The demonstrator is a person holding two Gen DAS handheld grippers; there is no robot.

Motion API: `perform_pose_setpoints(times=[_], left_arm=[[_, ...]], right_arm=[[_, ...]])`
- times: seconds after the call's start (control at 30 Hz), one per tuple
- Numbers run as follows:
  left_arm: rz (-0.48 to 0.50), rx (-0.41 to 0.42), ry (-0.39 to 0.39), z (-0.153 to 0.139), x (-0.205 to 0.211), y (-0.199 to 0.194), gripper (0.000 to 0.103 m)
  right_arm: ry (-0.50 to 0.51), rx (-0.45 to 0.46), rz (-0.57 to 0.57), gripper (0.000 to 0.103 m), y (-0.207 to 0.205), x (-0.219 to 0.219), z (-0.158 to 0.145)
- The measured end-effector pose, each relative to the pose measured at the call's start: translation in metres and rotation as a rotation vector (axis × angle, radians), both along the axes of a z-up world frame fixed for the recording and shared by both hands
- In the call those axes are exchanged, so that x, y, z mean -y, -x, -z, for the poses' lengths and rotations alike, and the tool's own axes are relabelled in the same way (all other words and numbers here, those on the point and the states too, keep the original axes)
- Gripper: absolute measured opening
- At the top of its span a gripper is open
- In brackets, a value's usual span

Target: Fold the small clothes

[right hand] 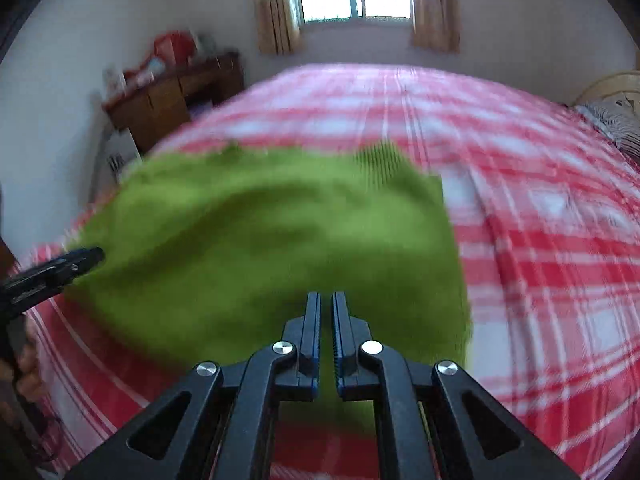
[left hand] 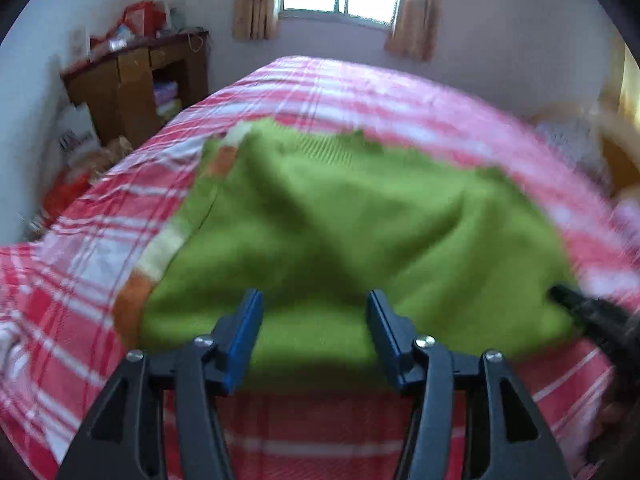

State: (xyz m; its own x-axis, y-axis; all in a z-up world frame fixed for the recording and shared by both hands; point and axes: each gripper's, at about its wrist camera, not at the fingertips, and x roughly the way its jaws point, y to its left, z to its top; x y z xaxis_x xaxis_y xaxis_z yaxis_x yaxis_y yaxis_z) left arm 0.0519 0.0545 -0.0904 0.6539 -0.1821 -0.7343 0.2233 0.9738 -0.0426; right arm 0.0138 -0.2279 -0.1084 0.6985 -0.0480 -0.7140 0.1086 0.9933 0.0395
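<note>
Green sweater pinched by right gripper; left gripper gapes.

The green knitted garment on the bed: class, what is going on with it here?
A person is working with two handheld grippers on a green knitted garment spread on a bed covered by a red-and-white checked sheet. The right gripper is shut on the garment's near edge, with green fabric pinched between its fingers. The left gripper is open, holding nothing, poised over the same near edge. An orange-and-cream striped sleeve lies along the garment's left side. The pictures are motion-blurred.
</note>
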Motion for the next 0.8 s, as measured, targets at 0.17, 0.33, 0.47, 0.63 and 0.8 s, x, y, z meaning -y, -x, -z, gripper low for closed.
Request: perform_pose_setpoints(times=[0.17, 0.33, 0.47, 0.63, 0.8], left_arm=[[-0.013, 0.057, -0.069, 0.005, 0.001, 0.008, 0.058], [-0.035, 0.036, -0.073, 0.000, -0.006, 0.019, 0.067], [-0.072, 0.014, -0.095, -0.001, -0.012, 0.029, 0.080], [-0.129, 0.031, -0.161, 0.001, -0.017, 0.036, 0.080], [-0.156, 0.038, -0.184, -0.001, -0.022, 0.032, 0.081]], right_arm=[[0.030, 0.021, -0.005, 0.005, 0.021, 0.009, 0.013], [-0.031, 0.043, 0.039, 0.005, 0.041, 0.022, 0.012], [-0.032, 0.047, 0.060, 0.005, 0.053, 0.026, 0.012], [0.063, 0.102, 0.149, 0.005, 0.070, -0.001, -0.013], [0.022, 0.138, -0.048, 0.005, 0.044, -0.059, -0.028]])
